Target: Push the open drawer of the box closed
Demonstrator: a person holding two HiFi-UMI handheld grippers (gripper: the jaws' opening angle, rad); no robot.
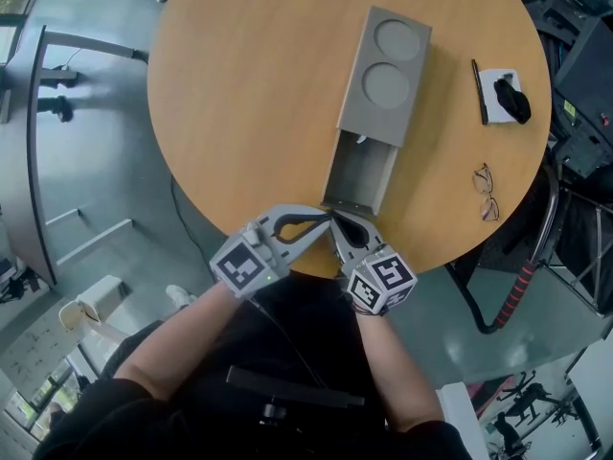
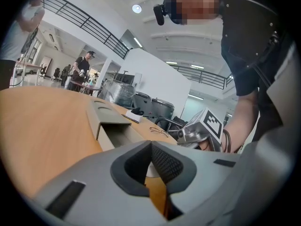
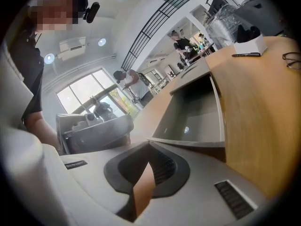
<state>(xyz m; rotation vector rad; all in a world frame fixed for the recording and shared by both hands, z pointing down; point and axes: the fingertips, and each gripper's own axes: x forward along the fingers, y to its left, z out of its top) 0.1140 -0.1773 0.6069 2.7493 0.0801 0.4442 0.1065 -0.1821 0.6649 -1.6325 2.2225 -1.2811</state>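
Note:
A grey box (image 1: 384, 73) with two round recesses in its lid lies on the round wooden table (image 1: 249, 113). Its open drawer (image 1: 361, 175) is pulled out toward me and holds nothing. Both grippers meet at the drawer's front panel (image 1: 349, 206). My left gripper (image 1: 325, 219) is shut on nothing, its tips at the panel's left corner. Just right of it, my right gripper (image 1: 338, 223) is also shut on nothing. The left gripper view shows the shut left gripper (image 2: 151, 146) beside the drawer (image 2: 117, 134). The right gripper view has the right gripper (image 3: 149, 148) under the drawer's front (image 3: 193, 142).
A black pen (image 1: 478, 91) and a white pad with a black object (image 1: 508, 95) lie at the table's right. Glasses (image 1: 486, 192) rest near the right rim. A chair with a red-and-black bar (image 1: 517, 290) stands off the right edge. People stand far off.

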